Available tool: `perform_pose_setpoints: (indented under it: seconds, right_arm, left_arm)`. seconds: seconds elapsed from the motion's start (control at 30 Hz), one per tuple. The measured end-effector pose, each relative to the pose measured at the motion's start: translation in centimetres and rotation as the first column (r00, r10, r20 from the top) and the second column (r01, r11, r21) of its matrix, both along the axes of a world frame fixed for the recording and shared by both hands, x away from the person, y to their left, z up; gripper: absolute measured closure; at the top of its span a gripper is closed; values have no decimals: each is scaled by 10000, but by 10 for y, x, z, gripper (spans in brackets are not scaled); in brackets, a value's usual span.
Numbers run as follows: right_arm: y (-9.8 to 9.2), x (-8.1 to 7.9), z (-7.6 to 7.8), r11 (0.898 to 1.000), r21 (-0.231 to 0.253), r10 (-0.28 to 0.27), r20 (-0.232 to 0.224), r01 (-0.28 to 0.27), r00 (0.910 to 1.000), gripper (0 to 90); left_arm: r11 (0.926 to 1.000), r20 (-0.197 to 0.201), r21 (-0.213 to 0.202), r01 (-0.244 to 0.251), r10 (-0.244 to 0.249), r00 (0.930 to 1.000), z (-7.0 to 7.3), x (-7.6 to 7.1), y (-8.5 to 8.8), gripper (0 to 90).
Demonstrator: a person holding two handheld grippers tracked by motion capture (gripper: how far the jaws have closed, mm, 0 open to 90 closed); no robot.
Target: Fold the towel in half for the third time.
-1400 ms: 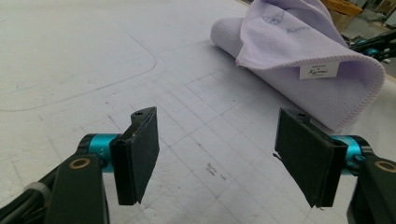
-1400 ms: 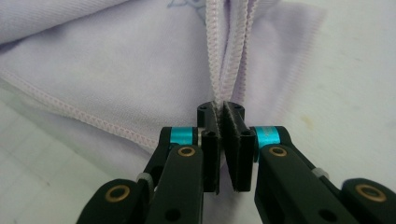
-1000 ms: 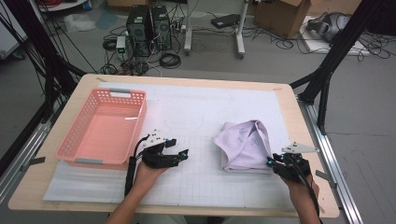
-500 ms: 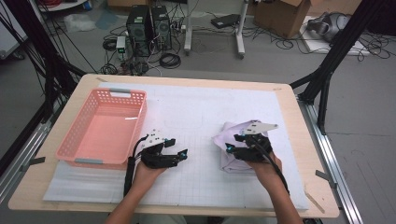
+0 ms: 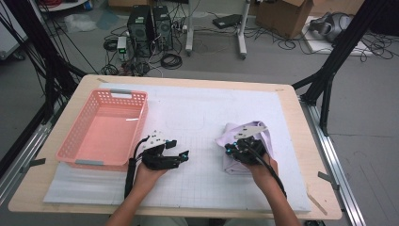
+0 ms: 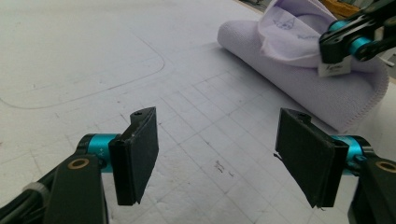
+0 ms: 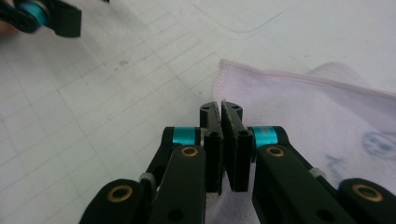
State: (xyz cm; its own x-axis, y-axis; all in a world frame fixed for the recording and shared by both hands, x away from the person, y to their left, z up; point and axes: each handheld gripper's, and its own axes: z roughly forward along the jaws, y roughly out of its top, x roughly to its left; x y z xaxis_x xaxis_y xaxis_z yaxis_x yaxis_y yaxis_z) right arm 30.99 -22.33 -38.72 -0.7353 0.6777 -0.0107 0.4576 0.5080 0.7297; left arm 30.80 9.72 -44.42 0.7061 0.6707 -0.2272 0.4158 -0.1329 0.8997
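The right gripper (image 7: 223,140) has just closed and pinches the cloth (image 5: 249,143). Lift slowly so it stays folded. The left gripper (image 6: 224,158), open, waits nearby.

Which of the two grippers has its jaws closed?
The right gripper, over the folded lilac cloth: its jaws meet, apparently pinching the cloth. The left gripper stands wide open above the white mat.
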Motion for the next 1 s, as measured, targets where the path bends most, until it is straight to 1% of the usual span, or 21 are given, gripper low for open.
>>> perform_pose_setpoints:
  seconds: [0.1, 0.2, 0.3, 0.33, 0.4, 0.47, 0.5, 0.53, 0.57, 0.6, 0.67, 0.7, 0.73, 0.77, 0.8, 0.83, 0.87, 0.9, 0.93, 0.97, 1.0]
  right_arm:
    - [-22, -13, 5, 9969, 672, -421, 232, 405, 9988, 869]
    - [-47, -27, 5, 9885, 1101, -1090, 446, 1036, 9930, 869]
    - [-71, -40, 0, 9738, 1671, -1623, 337, 1545, 9862, 866]
    - [-81, -44, -4, 9665, 1856, -1845, 224, 1773, 9826, 866]
    - [-92, -52, -11, 9556, 2081, -2154, 91, 2089, 9765, 863]
    - [-99, -59, -17, 9499, 2109, -2354, -36, 2309, 9719, 855]
    - [-102, -61, -18, 9492, 2071, -2409, -67, 2371, 9705, 841]
    - [-105, -64, -20, 9482, 2000, -2498, -105, 2468, 9682, 799]
    - [-107, -66, -21, 9484, 1848, -2633, 61, 2577, 9647, 765]
    - [-109, -67, -21, 9454, 1850, -2747, 94, 2683, 9615, 739]
    - [-114, -67, -15, 9329, 2005, -3109, 292, 2992, 9500, 692]
    - [-116, -65, -10, 9236, 2224, -3280, 365, 3123, 9440, 676]
    - [-117, -62, -5, 9204, 2265, -3377, 501, 3186, 9399, 659]
    - [-116, -58, 1, 9193, 2238, -3451, 633, 3237, 9364, 650]
    - [-114, -53, 6, 9179, 2264, -3487, 681, 3260, 9347, 633]
    - [-113, -47, 11, 9185, 2283, -3465, 711, 3229, 9354, 608]
    - [-109, -42, 15, 9160, 2324, -3516, 719, 3271, 9334, 587]
    - [-105, -36, 19, 9166, 2354, -3489, 762, 3232, 9341, 556]
    - [-101, -29, 23, 9136, 2467, -3502, 737, 3232, 9338, 522]
    - [-96, -22, 25, 9132, 2426, -3519, 636, 3275, 9339, 500]
    - [-90, -14, 27, 9142, 2260, -3570, 559, 3365, 9324, 482]
  left_arm:
    - [10000, -30, 7, -44, 44, 10000, 0, 0, 0, 303]
    - [10000, -11, 24, -48, 48, 10000, 0, 0, 0, 303]
    - [10000, -32, 59, -41, 41, 10000, 0, 0, 1, 303]
    - [10000, -34, 61, -67, 67, 10000, -1, 0, 1, 303]
    - [10000, -34, 51, -80, 80, 10000, -1, 0, 1, 302]
    - [9999, -48, 48, -95, 96, 9999, -1, 0, 0, 303]
    - [9999, -57, 46, -94, 95, 9999, -1, 0, 0, 303]
    - [10000, -45, 34, -92, 92, 9999, -1, 1, 1, 303]
    - [9999, -39, 28, -104, 104, 9999, -1, 1, 1, 303]
    - [9999, -26, 29, -100, 100, 9999, -1, 1, 1, 303]
    - [9999, -19, 15, -115, 115, 9999, -1, 1, 1, 303]
    - [9999, -22, 13, -118, 118, 9999, -1, 0, 1, 303]
    - [9999, -17, 25, -111, 111, 9999, -1, 0, 1, 303]
    - [9999, -9, 10, -119, 119, 9999, -1, 1, 1, 303]
    - [9999, -15, 2, -107, 107, 9999, -1, 1, 1, 303]
    - [9999, -19, 3, -102, 102, 9999, -1, 1, 1, 303]
    - [10000, -16, 10, -89, 89, 10000, -1, 1, 1, 303]
    - [10000, -21, 7, -81, 81, 10000, -1, 1, 1, 303]
    - [10000, -37, -17, -77, 77, 10000, -1, 1, 1, 303]
    - [10000, -42, -20, -70, 70, 10000, -1, 1, 0, 303]
    - [10000, -42, 12, -58, 58, 10000, -1, 1, 0, 303]
